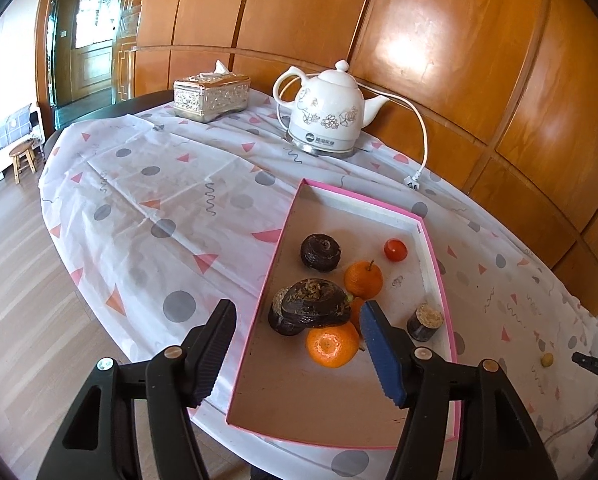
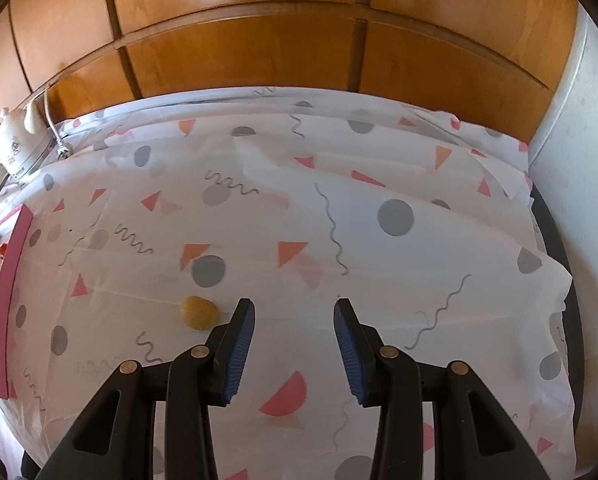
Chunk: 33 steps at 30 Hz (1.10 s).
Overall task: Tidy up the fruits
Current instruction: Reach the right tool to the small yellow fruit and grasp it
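Fruit is lying gathered in the pink-edged tray [image 1: 431, 248] seen from the left wrist, which fits a sorting job well along: two oranges [image 1: 364, 279] are sitting in the middle with another peeping out behind, a small red tomato [image 1: 395, 250] is resting near the far wall, and dark brown water chestnuts [image 1: 320, 252] are lying around them, one pair stacked at the near side. The left tool [image 1: 299, 350] is hanging above the tray's near half with its jaws standing moderately wide and gripping nothing, the nearest orange and the stacked chestnuts showing in the gap beyond them; that posture is reading as a tool either just done with the pile or free for another piece. A white electric kettle [image 1: 326, 110] and a silver tissue box [image 1: 211, 96] are standing well apart at the far side of the counter [image 1: 147, 200], out of the working area. One small yellow fruit [image 1: 546, 359] is lying alone on the cloth well right of the tray. From the right wrist, that yellow fruit [image 2: 199, 312] is sitting just left of the right tool [image 2: 295, 312], outside its jaws, which are standing narrowly apart and empty over the patterned cloth. The tray's pink wall [image 2: 13, 280] is showing at the far left, so this stray is probably the piece left to carry across.
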Each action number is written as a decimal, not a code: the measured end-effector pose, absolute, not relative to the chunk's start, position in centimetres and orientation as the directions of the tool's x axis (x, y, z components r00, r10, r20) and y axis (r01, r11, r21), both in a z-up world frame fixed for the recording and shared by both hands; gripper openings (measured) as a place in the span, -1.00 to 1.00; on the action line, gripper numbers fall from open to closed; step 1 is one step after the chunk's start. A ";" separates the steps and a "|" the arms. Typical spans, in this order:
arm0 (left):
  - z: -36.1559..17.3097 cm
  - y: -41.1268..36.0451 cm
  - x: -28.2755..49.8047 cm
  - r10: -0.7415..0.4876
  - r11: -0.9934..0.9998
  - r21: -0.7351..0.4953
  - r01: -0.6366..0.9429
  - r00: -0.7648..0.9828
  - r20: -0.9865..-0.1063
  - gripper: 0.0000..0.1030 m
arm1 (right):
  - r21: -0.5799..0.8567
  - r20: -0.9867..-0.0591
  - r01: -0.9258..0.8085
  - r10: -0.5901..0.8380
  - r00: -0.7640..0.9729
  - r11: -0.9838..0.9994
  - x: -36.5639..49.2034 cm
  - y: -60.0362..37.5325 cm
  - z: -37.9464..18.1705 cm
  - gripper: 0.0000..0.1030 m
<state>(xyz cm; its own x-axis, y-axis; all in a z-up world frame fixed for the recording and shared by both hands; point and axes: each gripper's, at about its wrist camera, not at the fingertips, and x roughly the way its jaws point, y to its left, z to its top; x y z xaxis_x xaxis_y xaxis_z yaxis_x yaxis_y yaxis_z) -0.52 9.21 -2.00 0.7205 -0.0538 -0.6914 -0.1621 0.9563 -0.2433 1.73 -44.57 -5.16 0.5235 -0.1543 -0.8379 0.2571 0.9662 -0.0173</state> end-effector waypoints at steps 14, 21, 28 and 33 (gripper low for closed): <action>-1.8 8.3 -0.6 -0.068 0.965 -0.231 -0.127 0.727 -0.683 0.26 | 0.017 -0.862 0.036 -0.004 0.506 0.999 4.3 -37.9 -6.5 -0.10; -1.2 7.7 -0.8 -0.073 0.973 -0.210 -0.093 0.743 -0.665 0.37 | 0.038 -0.869 0.068 -0.001 0.494 0.997 6.2 -37.3 -7.7 -0.10; -1.6 7.3 -0.5 -0.075 0.975 -0.205 -0.091 0.728 -0.681 0.37 | -0.027 -0.872 0.071 -0.058 0.487 0.997 7.3 -36.5 -8.3 -0.09; -1.7 7.3 -0.2 -0.072 0.976 -0.200 -0.091 0.727 -0.683 0.40 | -0.066 -0.868 0.094 -0.104 0.486 0.993 7.6 -37.1 -8.6 -0.10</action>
